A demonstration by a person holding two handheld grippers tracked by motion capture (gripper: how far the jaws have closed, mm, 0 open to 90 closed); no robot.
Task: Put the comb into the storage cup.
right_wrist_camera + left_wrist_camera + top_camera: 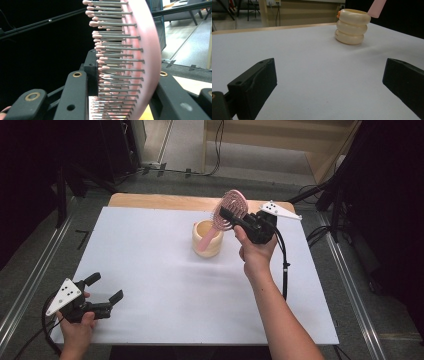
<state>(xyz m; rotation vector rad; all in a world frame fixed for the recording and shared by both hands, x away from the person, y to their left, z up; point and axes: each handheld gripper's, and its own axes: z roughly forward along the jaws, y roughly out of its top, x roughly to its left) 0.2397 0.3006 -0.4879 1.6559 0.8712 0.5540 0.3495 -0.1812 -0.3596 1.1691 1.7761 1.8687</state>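
Tabletop [150, 265]: white sheet over a wooden board, wood showing along the far edge; bare and pale in the left gripper view [312, 62], with the same wooden strip at the back.

Right forearm rising from the bottom edge of the high view toward the far middle. Right hand-held gripper [229, 216] raised above the tabletop, just right of the cup, grey plate on top, cable hanging down beside the wrist. Clenched on the brush head: in the right gripper view [120, 95], one black jaw against the bristle tips, the other against the pink back.

Left hand-held gripper [105, 288] low at the near left corner of the tabletop, well apart from cup and brush. Released: jaws spread wide, nothing between them but bare sheet [329, 82].

Cup [207, 238]: cream, ribbed in three stacked rings, upright near the far middle of the tabletop. Seen side-on in the left gripper view [352, 26], a small orange spot at its rim.

Brush [227, 215]: pink, oval head with grey pink-tipped bristles, tilted, head up and to the right at the right gripper, handle slanting down-left, its end at the cup's mouth. Whether the handle tip touches the rim or sits inside cannot be told. Handle end just above the rim in the left gripper view [377, 8]. Bristles close up in the right gripper view [117, 52], standing out from the curved pink back.
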